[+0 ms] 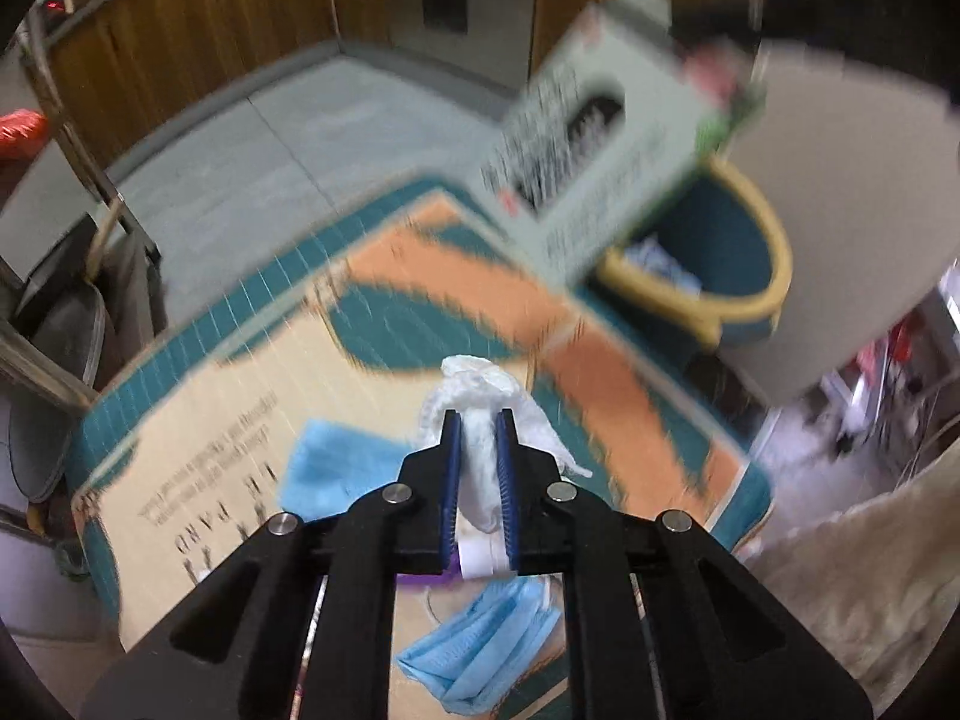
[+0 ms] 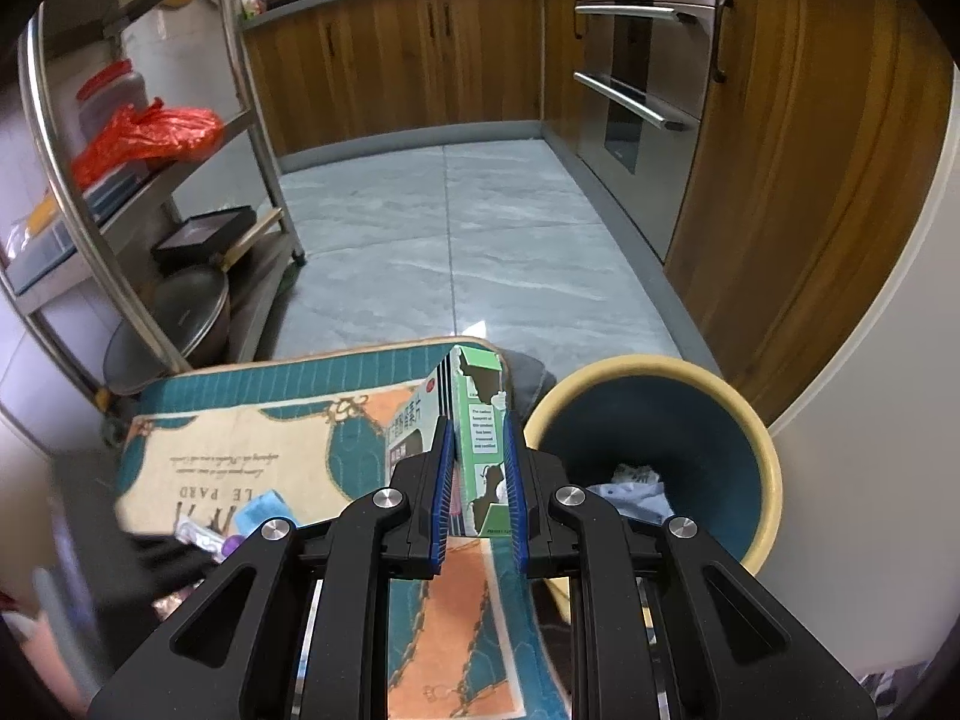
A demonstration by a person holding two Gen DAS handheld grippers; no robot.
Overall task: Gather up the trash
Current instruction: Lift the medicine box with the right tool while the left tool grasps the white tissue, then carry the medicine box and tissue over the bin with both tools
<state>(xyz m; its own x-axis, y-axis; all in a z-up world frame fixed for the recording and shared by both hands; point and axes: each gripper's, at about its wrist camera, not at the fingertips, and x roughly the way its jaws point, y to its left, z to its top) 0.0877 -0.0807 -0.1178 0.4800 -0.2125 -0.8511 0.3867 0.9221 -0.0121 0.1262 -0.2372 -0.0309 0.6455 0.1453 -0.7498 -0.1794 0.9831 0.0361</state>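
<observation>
A round bin (image 2: pixel 762 450) with a yellow rim and teal inside stands on the floor at the right edge of a patterned floor mat (image 2: pixel 240 438); in it lie crumpled pale blue and white scraps (image 2: pixel 636 483). The right tongs (image 2: pixel 479 480) are clenched on a green and white carton (image 2: pixel 480 420), held upright just left of the bin's rim. The left tongs (image 1: pixel 480 462) are clenched on a crumpled white tissue wad (image 1: pixel 480 402) above the mat. Only the left wrist view shows a blue face mask (image 1: pixel 480 648) lying on the mat below the tongs, and a flat light blue piece (image 1: pixel 336 474) to their left; it also shows the carton (image 1: pixel 600 138), blurred, hanging over the bin (image 1: pixel 750 276). Only the right wrist view shows a small purple and white wrapper (image 2: pixel 207 537) on the mat near the blue piece (image 2: pixel 261 507), a steel shelf rack (image 2: pixel 150 192) carrying a red plastic bag (image 2: pixel 150 135), wooden cabinets (image 2: pixel 420 54) and a steel oven front (image 2: pixel 642 66)
</observation>
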